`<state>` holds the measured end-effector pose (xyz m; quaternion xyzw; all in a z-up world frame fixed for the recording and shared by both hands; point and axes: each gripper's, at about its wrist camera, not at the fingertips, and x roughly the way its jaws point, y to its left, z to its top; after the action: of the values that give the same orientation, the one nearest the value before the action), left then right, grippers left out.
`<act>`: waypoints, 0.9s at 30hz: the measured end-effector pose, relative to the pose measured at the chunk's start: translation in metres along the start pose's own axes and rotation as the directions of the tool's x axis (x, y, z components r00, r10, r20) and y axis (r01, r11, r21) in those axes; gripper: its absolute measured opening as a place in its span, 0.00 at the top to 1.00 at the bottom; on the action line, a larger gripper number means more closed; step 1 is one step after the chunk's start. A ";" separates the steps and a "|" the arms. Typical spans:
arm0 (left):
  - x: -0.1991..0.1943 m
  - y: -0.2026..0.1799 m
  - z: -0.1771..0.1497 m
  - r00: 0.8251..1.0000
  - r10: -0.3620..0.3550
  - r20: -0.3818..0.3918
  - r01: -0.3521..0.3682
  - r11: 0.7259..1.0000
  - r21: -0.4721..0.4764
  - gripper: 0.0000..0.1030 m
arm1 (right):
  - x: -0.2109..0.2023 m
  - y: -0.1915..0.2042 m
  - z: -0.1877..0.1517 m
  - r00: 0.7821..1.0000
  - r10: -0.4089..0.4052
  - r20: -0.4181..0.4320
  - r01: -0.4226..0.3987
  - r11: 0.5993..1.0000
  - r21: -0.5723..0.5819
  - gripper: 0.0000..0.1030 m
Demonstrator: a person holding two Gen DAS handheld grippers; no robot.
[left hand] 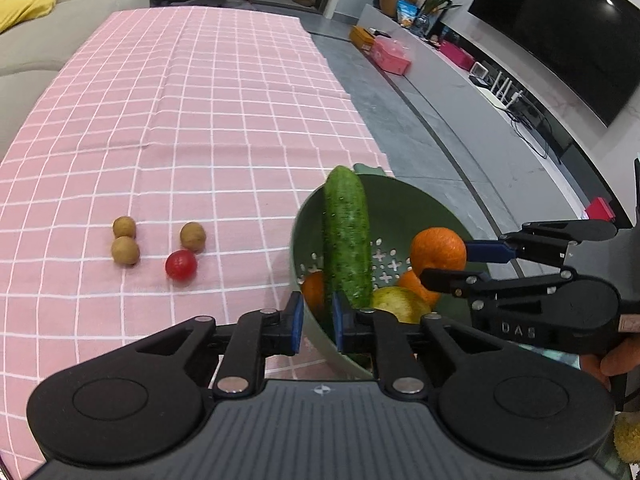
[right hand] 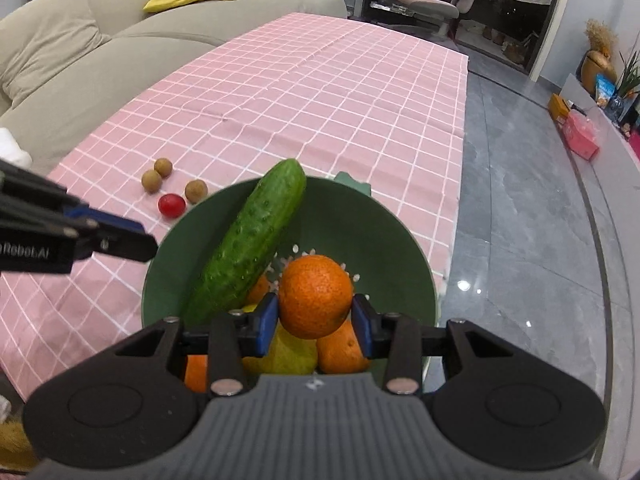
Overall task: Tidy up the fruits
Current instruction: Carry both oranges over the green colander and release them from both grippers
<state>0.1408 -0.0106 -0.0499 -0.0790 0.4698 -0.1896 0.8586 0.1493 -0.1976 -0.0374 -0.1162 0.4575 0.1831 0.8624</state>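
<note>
A green colander bowl (left hand: 404,204) (right hand: 384,232) sits at the table's right edge. It holds a cucumber (left hand: 347,240) (right hand: 252,240) leaning on the rim, oranges (left hand: 416,286) and a yellow-green fruit (left hand: 400,304). My right gripper (right hand: 316,318) (left hand: 448,264) is shut on an orange (right hand: 315,296) (left hand: 438,249) above the bowl. My left gripper (left hand: 317,322) straddles the bowl's near rim with its jaws slightly apart, empty; it also shows in the right wrist view (right hand: 132,246). A cherry tomato (left hand: 181,265) (right hand: 171,205) and three longans (left hand: 193,236) (right hand: 196,191) lie on the pink cloth to the left.
The pink checked tablecloth (left hand: 180,100) covers a long table. A beige sofa (right hand: 80,60) with a yellow cushion stands to the left. Grey floor (right hand: 520,220) and a TV bench with boxes lie to the right.
</note>
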 end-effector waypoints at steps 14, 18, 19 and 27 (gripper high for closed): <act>0.006 0.008 -0.003 1.000 -0.006 -0.022 0.005 0.999 -0.037 0.73 | 0.054 -0.009 0.011 0.994 0.058 -0.088 -0.047 0.992 0.120 0.63; 0.007 0.008 -0.003 1.000 -0.010 -0.029 0.009 0.999 -0.039 0.73 | 0.042 -0.014 0.010 0.996 0.056 -0.070 -0.046 0.988 0.146 0.61; 0.007 0.009 -0.004 0.999 -0.011 -0.030 0.010 0.999 -0.040 0.73 | 0.037 -0.016 0.009 0.996 0.058 -0.064 -0.047 0.987 0.155 0.59; 0.004 0.009 -0.004 0.999 -0.007 -0.032 0.006 0.999 -0.046 0.72 | 0.006 -0.023 -0.011 0.973 0.222 -0.059 -0.183 0.904 0.386 0.56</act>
<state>0.1416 -0.0035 -0.0588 -0.0971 0.4876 -0.1829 0.8481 0.1543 -0.2214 -0.0475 0.0913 0.5371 0.1740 0.8203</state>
